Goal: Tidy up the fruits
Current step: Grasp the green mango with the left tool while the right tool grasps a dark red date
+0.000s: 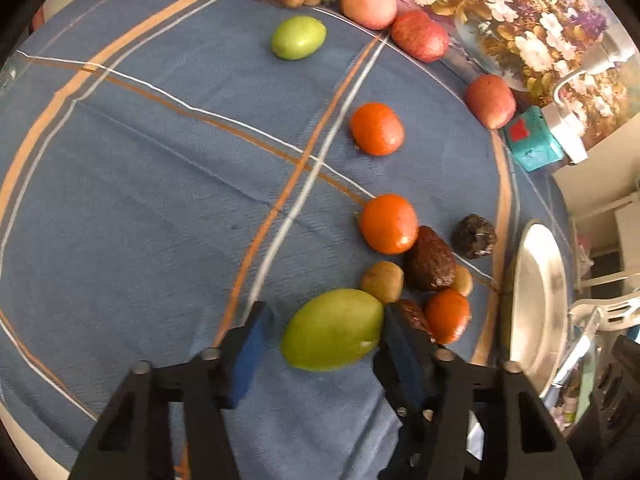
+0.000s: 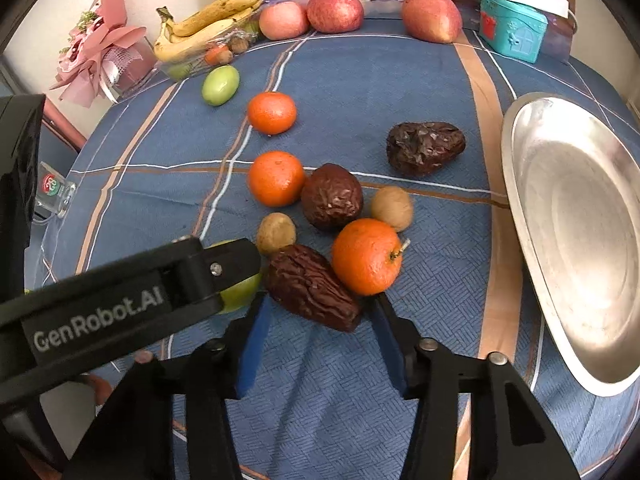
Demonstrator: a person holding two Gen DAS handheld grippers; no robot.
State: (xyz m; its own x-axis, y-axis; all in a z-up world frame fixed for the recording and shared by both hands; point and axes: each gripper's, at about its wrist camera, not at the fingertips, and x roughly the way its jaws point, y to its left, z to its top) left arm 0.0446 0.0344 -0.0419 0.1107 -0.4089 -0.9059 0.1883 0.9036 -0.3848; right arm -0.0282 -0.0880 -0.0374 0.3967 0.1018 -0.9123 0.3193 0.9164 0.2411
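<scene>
The left gripper [image 1: 326, 330] is spread wide around a green mango [image 1: 333, 330] that rests on the blue tablecloth [image 1: 140, 200]; its right pad touches the fruit, its left pad stands just clear. The right gripper [image 2: 318, 330] is likewise released, its pads flanking the near end of a wrinkled brown fruit [image 2: 310, 286] without contact. An orange [image 2: 366, 256] lies just beside that fruit. A silver plate [image 2: 576, 240] sits at the cloth's right edge.

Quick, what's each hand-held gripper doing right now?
Left hand-held gripper: open, fingers either side of a green fruit, not clamped.
Right hand-held gripper: open around a wrinkled brown fruit.
</scene>
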